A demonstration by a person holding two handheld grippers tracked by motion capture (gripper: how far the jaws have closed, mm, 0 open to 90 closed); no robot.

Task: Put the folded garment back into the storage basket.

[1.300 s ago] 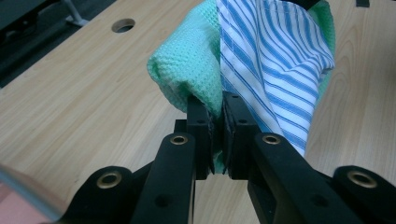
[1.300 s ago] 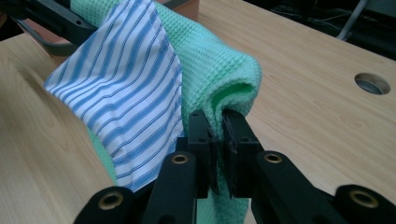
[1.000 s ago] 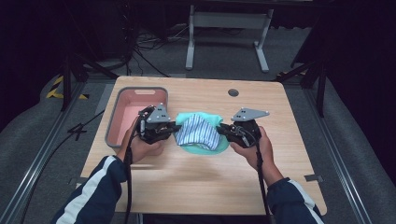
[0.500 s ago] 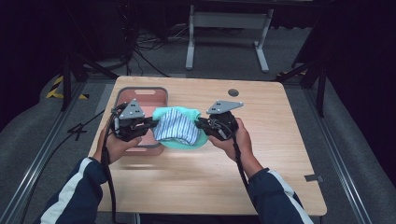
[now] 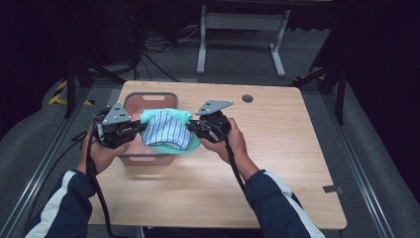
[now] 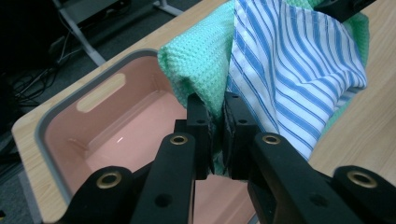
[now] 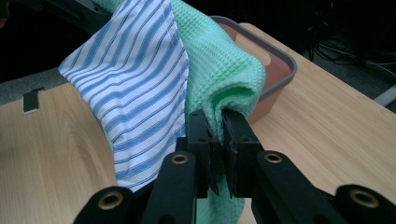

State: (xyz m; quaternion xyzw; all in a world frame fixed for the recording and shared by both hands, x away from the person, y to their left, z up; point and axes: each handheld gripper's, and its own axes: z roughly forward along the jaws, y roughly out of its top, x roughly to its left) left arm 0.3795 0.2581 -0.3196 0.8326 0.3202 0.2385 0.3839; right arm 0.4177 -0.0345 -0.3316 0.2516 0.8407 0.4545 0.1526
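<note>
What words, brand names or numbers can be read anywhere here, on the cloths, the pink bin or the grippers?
None: no writing can be read.
The striped cloth and the green cloth bear only pattern and weave.
The pink bin, the table, the left gripper and the right gripper carry no label.

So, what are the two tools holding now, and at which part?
Both hold the folded green waffle cloth with the striped cloth over it: left tool at one end, right tool at the opposite end.
</note>
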